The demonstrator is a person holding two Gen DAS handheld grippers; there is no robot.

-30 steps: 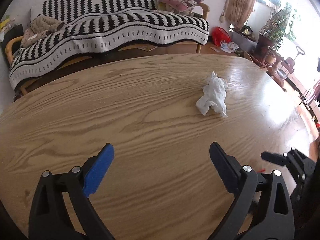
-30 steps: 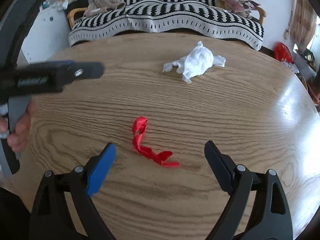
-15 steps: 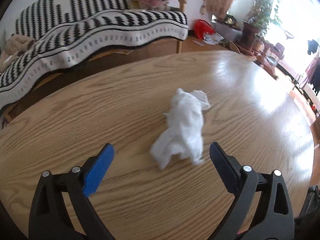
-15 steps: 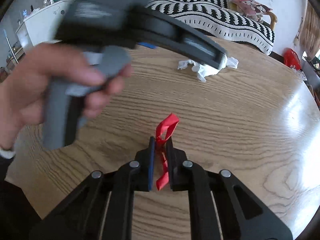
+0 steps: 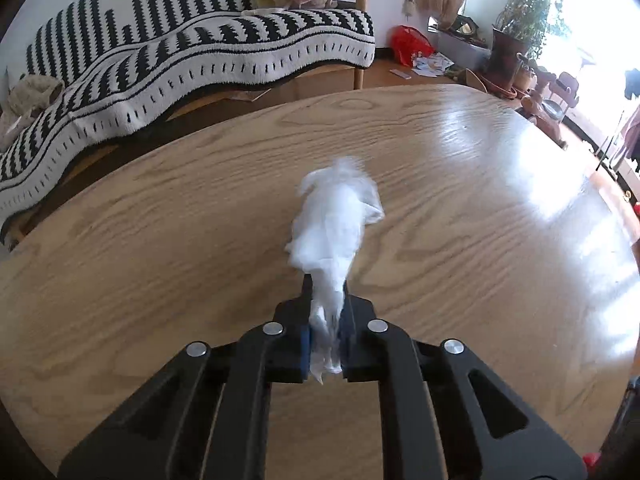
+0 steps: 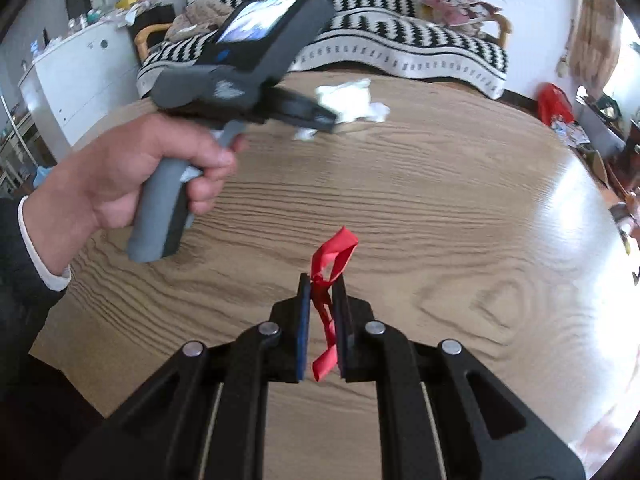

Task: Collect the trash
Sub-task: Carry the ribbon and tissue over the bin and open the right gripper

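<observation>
Moved: the left gripper has come up to the white tissue wad, and its jaws have just been closing, with the tissue's near tail between them.
Left jaws: clamped on that tail.
Right jaws: the right gripper pinches the red ribbon, held above the surface.
Handling: both seem light, soft and crushable; any fold should serve.
Look: tissue crumpled; ribbon looped and twisted.
Place: tissue towards the striped sofa side of the surface.

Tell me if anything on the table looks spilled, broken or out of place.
Nothing stands out. The left gripper has just closed on the white tissue, the right gripper pinches the red ribbon, and the table shows no spill.
</observation>
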